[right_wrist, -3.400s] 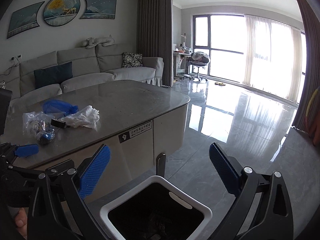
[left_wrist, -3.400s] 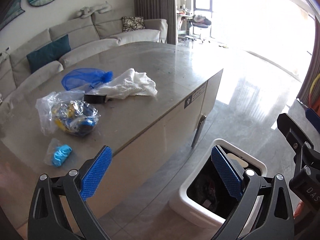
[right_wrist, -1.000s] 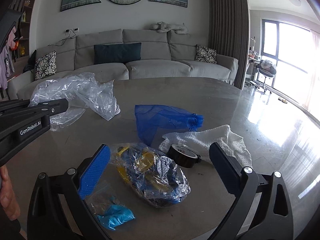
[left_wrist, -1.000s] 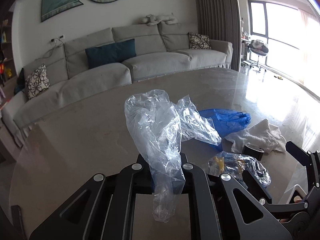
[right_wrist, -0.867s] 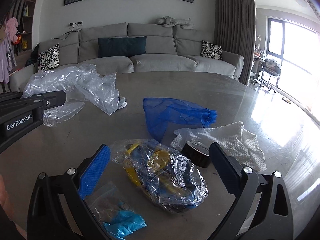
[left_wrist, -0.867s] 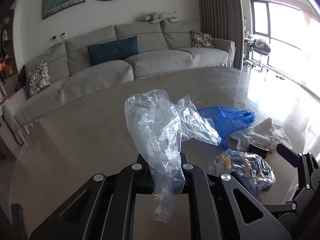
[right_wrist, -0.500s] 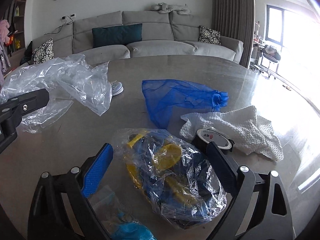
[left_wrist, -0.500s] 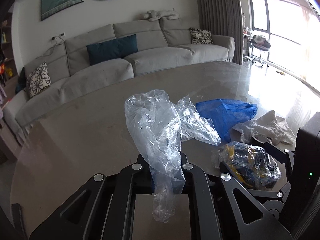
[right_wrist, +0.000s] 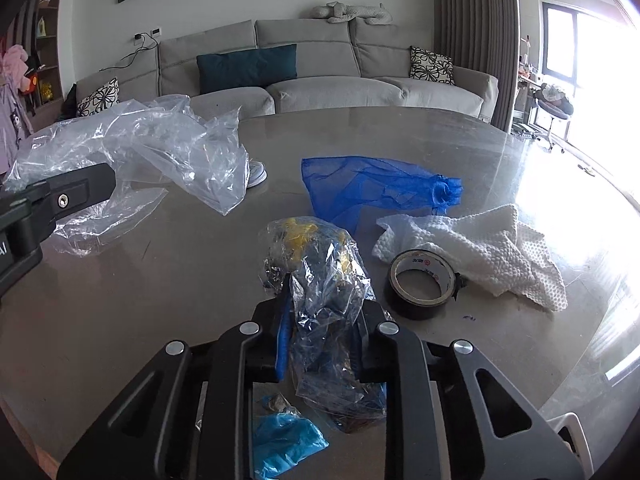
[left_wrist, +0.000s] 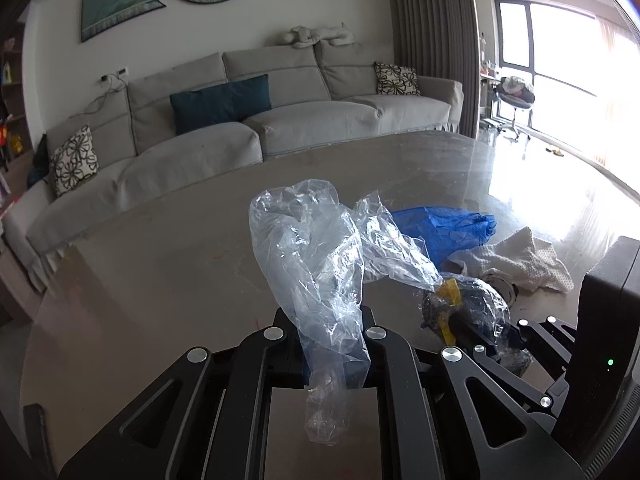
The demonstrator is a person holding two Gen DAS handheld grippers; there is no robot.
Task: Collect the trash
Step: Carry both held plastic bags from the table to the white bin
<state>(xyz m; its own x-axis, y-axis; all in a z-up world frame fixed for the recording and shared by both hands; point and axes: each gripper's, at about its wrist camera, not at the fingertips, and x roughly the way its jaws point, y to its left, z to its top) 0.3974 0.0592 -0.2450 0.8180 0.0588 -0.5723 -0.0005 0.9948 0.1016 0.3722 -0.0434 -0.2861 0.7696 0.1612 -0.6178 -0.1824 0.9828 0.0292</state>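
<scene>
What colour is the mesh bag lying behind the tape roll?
Blue: the mesh bag shows best in the right wrist view, behind the black tape roll.

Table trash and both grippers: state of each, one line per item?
left gripper: shut on clear plastic bag, lifted
right gripper: shut on bag of blue and yellow scraps
blue mesh bag: lying flat
white cloth: crumpled
tape roll: lying flat, against cloth
small blue packet: on table

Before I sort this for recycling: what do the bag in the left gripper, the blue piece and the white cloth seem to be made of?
Clear bag in the left gripper: thin glossy plastic film, see-through and crinkled. Blue mesh bag: fine netting, probably synthetic; the table shows through its weave. White cloth: matte, bumpy waffle texture, either textile or thick paper towel; cannot tell which.
</scene>
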